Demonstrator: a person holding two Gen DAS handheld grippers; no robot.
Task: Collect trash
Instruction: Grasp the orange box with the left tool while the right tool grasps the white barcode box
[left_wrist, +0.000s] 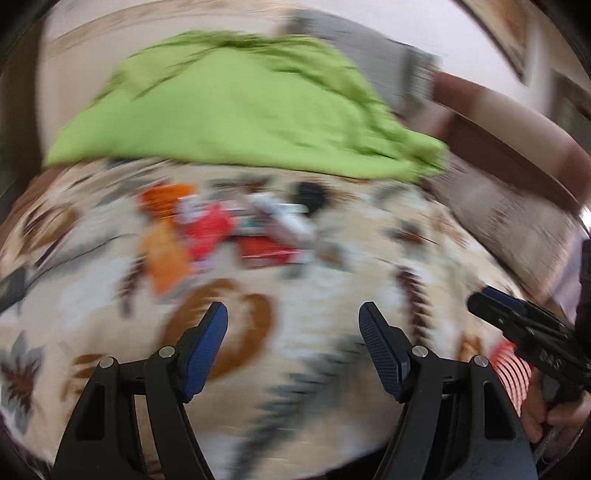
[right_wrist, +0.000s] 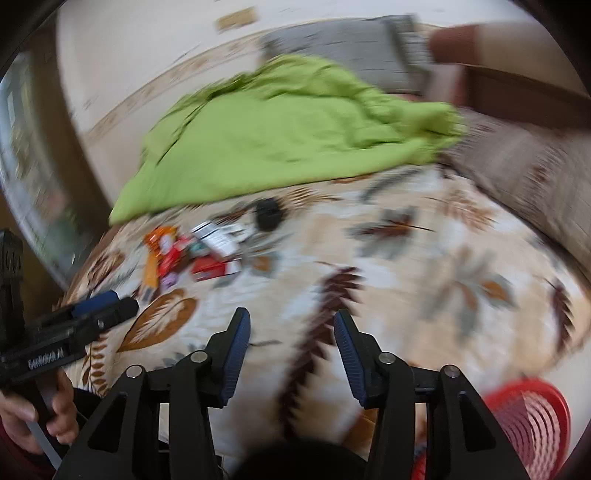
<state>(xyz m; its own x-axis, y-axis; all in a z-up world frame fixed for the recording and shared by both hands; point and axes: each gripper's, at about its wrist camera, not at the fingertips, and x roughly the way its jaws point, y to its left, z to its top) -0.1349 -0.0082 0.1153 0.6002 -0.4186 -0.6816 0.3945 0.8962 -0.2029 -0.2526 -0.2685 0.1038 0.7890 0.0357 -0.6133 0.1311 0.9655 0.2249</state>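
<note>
We hold both grippers above a leaf-patterned cream bedspread (right_wrist: 406, 266). The left gripper (left_wrist: 293, 314) stands wide, nothing between its blue pads; the right gripper (right_wrist: 291, 321) stands partly apart — also empty. The trash — a blurred pile of orange, red and white wrappers and cartons (left_wrist: 229, 229) — lies ahead, near a crumpled lime-green cloth (left_wrist: 240, 110). A red slatted plastic basket (right_wrist: 532, 417) sits beside the right gripper.

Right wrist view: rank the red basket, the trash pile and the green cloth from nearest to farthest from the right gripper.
1. Red basket, lower right, beside the right gripper.
2. Trash pile, ahead and left, on the patterned bedspread.
3. Green cloth, beyond the pile, at the far edge.
</note>
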